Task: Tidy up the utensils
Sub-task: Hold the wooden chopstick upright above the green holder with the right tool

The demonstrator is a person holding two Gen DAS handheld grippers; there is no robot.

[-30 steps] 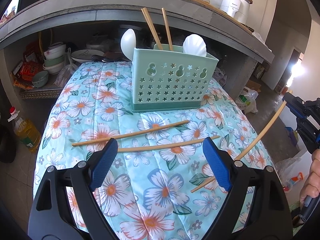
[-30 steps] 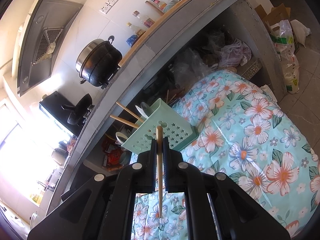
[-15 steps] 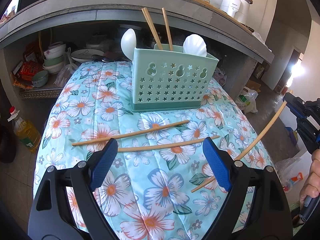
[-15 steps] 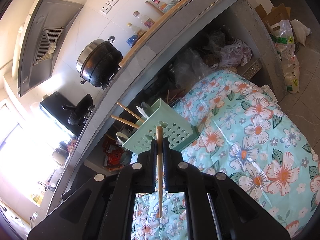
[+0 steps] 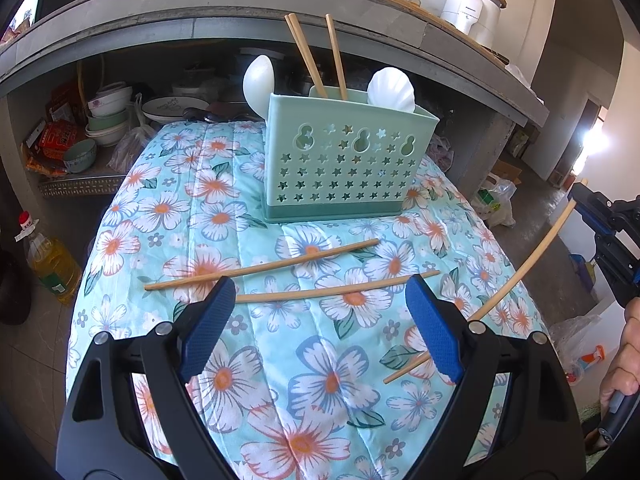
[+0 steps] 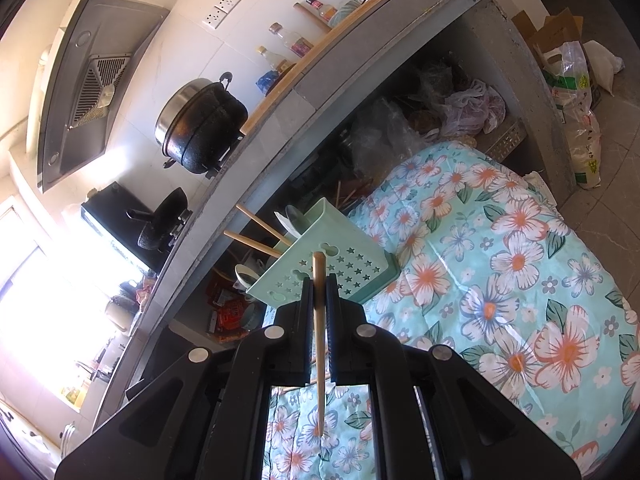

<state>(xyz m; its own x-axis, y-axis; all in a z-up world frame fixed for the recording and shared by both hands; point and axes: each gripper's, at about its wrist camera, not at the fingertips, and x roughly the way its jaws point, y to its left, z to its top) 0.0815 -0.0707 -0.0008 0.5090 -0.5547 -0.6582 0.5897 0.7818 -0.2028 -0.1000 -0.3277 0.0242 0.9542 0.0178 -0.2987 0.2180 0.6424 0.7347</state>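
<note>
A mint-green utensil holder (image 5: 344, 160) with star cut-outs stands on the floral-covered table (image 5: 168, 208). It holds three chopsticks (image 5: 306, 56) and two white spoons (image 5: 390, 90). Two loose chopsticks (image 5: 264, 268) lie on the cloth in front of it. My left gripper (image 5: 316, 320) is open and empty, hovering just short of them. My right gripper (image 6: 319, 294) is shut on a chopstick (image 6: 319, 344), held at the table's right side; this chopstick (image 5: 520, 268) slants down to the cloth. The holder also shows in the right wrist view (image 6: 320, 268).
A grey counter (image 5: 240, 12) overhangs the table's far side, with bowls (image 5: 108, 120) stacked on a shelf beneath. An oil bottle (image 5: 48, 260) stands on the floor at left. Bags (image 6: 576, 120) lie on the floor at right. A black pot (image 6: 200, 128) sits on the counter.
</note>
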